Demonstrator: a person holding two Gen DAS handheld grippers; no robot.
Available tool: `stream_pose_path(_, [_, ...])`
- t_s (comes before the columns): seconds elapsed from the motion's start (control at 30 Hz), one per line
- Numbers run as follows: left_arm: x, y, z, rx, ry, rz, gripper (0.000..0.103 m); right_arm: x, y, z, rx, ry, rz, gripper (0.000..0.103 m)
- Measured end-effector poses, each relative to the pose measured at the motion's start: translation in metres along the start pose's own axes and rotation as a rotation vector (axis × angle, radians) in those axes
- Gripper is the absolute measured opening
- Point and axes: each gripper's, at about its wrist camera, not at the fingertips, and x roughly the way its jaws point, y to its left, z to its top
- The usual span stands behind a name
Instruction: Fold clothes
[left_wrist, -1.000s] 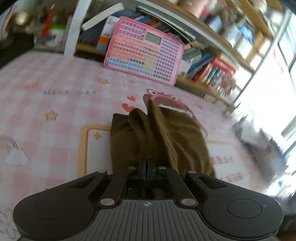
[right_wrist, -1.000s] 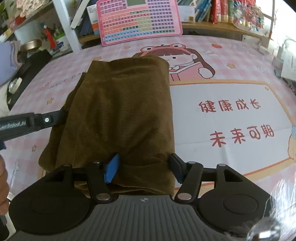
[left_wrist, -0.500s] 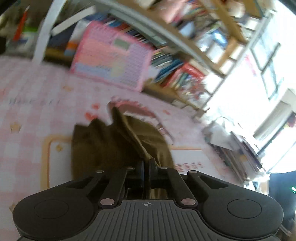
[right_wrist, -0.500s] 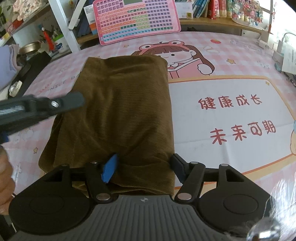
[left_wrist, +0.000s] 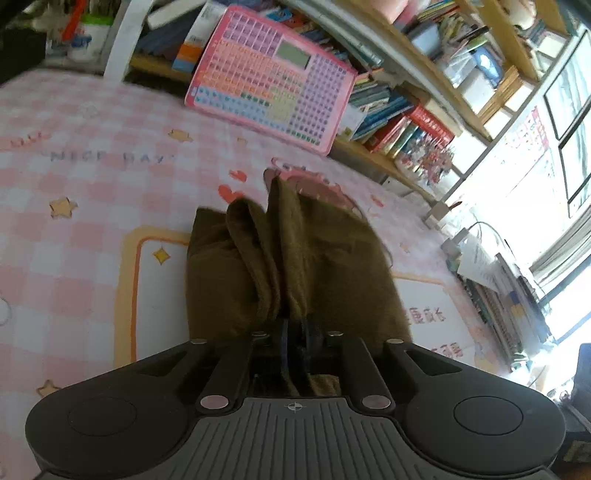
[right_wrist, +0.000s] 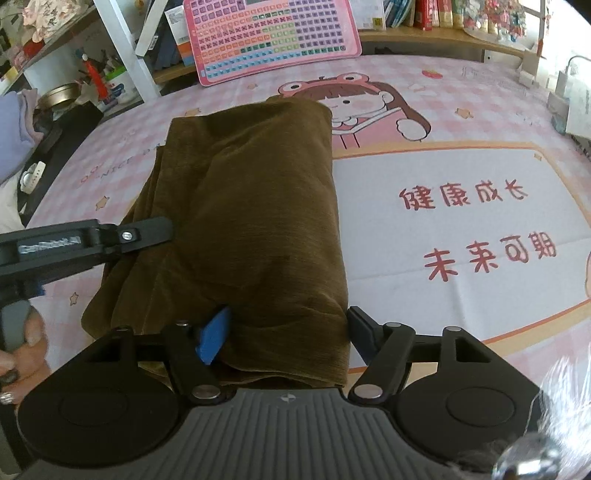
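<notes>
Olive-brown corduroy — a folded garment (right_wrist: 251, 221) — lies on the pink checked surface (right_wrist: 461, 206), left of the printed red characters and below the pink keyboard toy (right_wrist: 273, 37). The left hand-held gripper (left_wrist: 293, 334) has just been parting its jaws; a ridge of cloth runs between them, though whether the pads press on it cannot be told. The right hand-held gripper (right_wrist: 284, 334) stands wide apart, jaws just widening, straddling the garment's near edge — the blue pad (right_wrist: 212, 338) beside the fabric.
</notes>
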Motion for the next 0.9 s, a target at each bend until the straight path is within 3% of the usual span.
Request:
stream_pose_path(0.1, [-0.019,-0.01,-0.002,0.023,-0.036,-0.001,0.025,-0.008,-0.001,0.0,0.006,-0.019,0.0,0.067])
stream_pose_path(0.23, [-0.037,-0.017,-0.009,0.034,-0.049,0.025,0.029,-0.021,-0.007,0.0,0.051,-0.04,0.009,0.067])
stream_pose_path(0.27, [-0.041,-0.018,-0.011,0.04,-0.044,0.038,0.034,-0.024,-0.008,0.0,0.058,-0.047,0.01,0.067])
stream_pose_path(0.33, [-0.048,-0.02,-0.016,0.056,-0.033,0.074,0.062,-0.03,-0.011,0.001,0.071,-0.055,0.017,0.068])
stream_pose_path(0.43, [-0.058,-0.02,-0.025,0.077,-0.025,0.093,0.076,-0.037,-0.015,0.0,0.092,-0.059,0.028,0.069])
stream_pose_path(0.7, [-0.05,0.004,-0.022,-0.01,0.035,0.077,0.088,-0.025,-0.046,0.001,0.246,0.01,0.116,0.069])
stream_pose_path(0.8, [-0.038,0.016,-0.017,-0.054,0.066,0.088,0.088,-0.013,-0.052,0.0,0.285,0.048,0.158,0.069])
stream_pose_path(0.9, [-0.021,0.026,-0.012,-0.108,0.101,0.051,0.088,-0.004,-0.055,0.003,0.323,0.049,0.201,0.071])
